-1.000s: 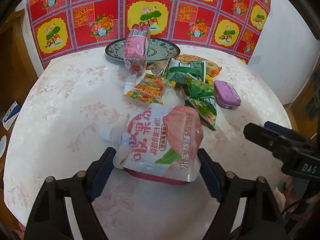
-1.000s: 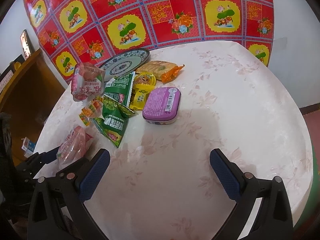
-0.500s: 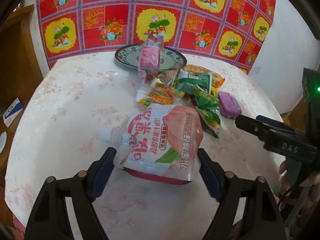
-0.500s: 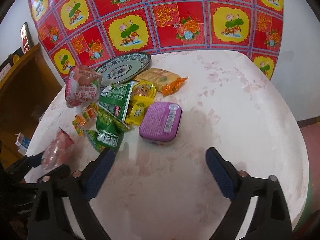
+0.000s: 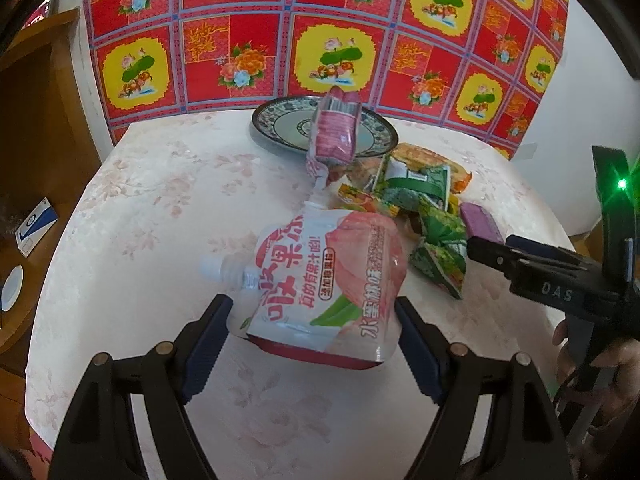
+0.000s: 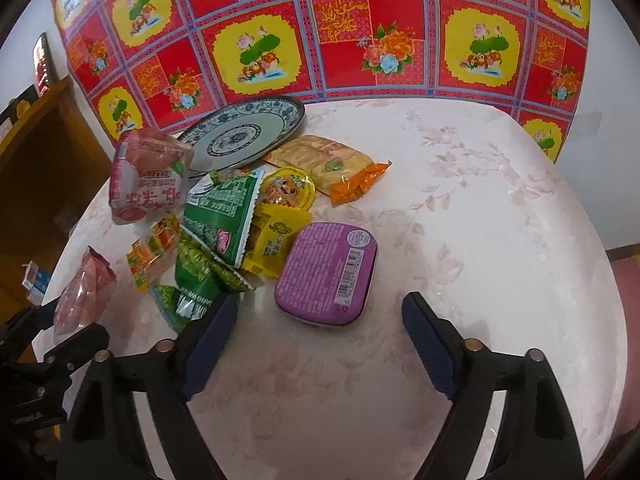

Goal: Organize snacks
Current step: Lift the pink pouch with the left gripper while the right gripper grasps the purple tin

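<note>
Between the left gripper's (image 5: 312,316) blue pads (image 5: 208,330): a peach jelly pouch (image 5: 328,280), clamped by its lower sides, white cap pointing left, held above the pale flowered table (image 5: 160,208). Farther back on that table, a blue-patterned plate (image 5: 280,128) near the red and yellow cloth (image 5: 320,32), with a second pink pouch (image 5: 334,132) standing tilted in front of it, spout down. Right of that, a loose heap of green packets (image 5: 438,236) and a purple tin (image 5: 480,226) at the heap's edge.

From the right wrist view: right gripper (image 6: 320,340) spread wide, nothing between its pads, low over the table just short of the purple tin (image 6: 328,272). Left of the tin, yellow sachets (image 6: 276,240) and green packets (image 6: 220,216) overlapping; an orange-ended biscuit pack (image 6: 328,160) lying between plate (image 6: 240,136) and tin. Second pink pouch (image 6: 150,176) at the heap's left, partly covering the plate's near rim. Held pouch (image 6: 84,292) visible at far left, in the other tool's grip.
</note>
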Demonstrator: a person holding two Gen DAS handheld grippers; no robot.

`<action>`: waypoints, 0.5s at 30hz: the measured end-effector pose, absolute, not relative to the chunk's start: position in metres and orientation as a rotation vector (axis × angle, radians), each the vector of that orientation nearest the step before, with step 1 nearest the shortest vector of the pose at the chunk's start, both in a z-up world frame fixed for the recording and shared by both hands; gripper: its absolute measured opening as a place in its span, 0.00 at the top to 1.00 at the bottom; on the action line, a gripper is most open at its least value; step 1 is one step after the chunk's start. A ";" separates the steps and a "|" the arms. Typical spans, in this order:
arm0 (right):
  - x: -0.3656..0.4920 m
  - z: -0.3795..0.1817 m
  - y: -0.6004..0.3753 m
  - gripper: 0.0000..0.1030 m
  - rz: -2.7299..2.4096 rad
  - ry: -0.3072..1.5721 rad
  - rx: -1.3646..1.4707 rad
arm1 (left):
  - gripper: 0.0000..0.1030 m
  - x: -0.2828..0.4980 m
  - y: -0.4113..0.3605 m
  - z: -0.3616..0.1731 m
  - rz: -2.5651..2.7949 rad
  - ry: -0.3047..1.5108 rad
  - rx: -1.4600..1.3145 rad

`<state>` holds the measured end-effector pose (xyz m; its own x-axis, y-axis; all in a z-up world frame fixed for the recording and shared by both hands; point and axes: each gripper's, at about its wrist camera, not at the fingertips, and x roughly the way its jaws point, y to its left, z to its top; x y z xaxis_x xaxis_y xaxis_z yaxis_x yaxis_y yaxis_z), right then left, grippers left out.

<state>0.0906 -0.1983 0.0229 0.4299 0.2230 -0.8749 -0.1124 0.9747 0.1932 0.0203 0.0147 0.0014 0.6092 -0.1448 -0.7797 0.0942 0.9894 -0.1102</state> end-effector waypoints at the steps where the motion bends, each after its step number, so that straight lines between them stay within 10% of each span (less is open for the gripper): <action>1: 0.092 0.022 -0.199 0.19 0.205 1.105 0.113 | 0.19 0.021 0.016 0.001 -0.137 0.908 -0.061; 15: 0.097 0.016 -0.193 0.30 0.180 1.060 0.025 | 0.19 0.037 0.023 -0.003 -0.101 0.934 -0.068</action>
<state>0.0970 -0.1933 0.0155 0.4755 0.1594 -0.8651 -0.1350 0.9850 0.1073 0.0369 0.0230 -0.0027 0.5903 -0.1160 -0.7988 0.0575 0.9931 -0.1018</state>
